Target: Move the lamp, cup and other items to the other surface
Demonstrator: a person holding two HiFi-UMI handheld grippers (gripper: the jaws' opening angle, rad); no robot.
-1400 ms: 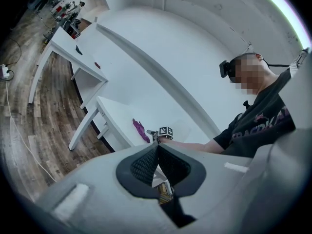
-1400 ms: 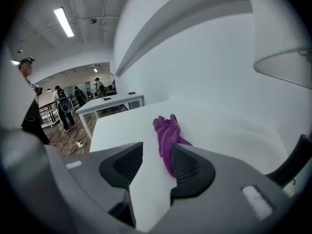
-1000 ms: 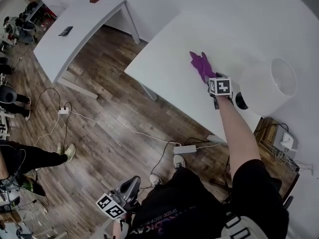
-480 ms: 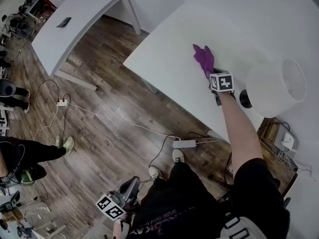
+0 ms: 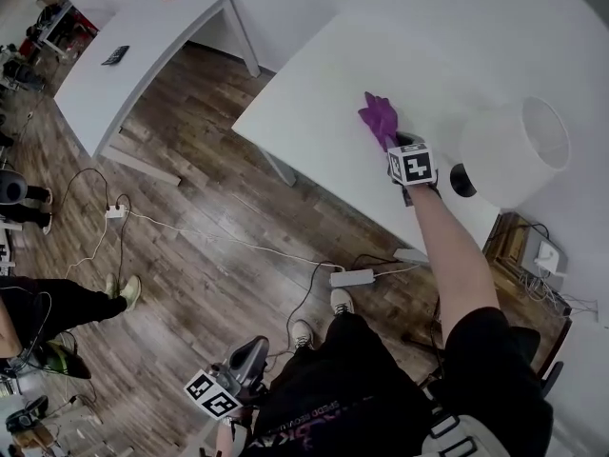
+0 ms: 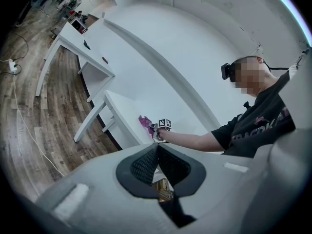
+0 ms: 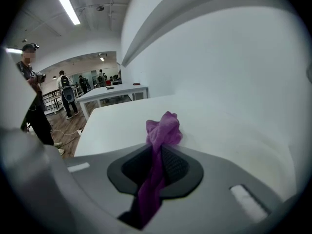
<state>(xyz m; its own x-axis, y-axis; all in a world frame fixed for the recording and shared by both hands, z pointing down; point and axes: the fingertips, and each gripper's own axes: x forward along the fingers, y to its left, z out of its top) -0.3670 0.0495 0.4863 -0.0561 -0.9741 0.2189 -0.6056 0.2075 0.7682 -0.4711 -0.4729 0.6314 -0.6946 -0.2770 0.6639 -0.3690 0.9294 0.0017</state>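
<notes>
The step in hand is the pick-up of the purple cloth (image 5: 379, 118). The right tongs (image 5: 394, 143) have just been closing and now pinch it. In the right gripper view the cloth (image 7: 165, 129) runs down between the two dark pads of the right tongs (image 7: 159, 154), with a bunched end standing up beyond the tips at 12 o'clock. In the head view that bunched end lies at about 11 o'clock from the tips, resting on or just above the white counter (image 5: 314, 93); I cannot tell which.

The lamp (image 5: 514, 150) stands on the same counter just beside the right tongs, at 3 o'clock. The hold looks narrow, on a fold of limp fabric, so my guess is the loose end will droop and swing once it is raised.

The next move, as I judge it, is to lift the cloth clear, keep it away from the lamp and carry it across the floor (image 5: 209, 227) toward the far counter (image 5: 143, 55), at roughly 10 o'clock in the head view.

The left tongs (image 5: 251, 352) hang low by the person's body at 7 o'clock, well apart from the cloth. In the left gripper view the left tongs (image 6: 157, 152) are pressed together with nothing between them.
</notes>
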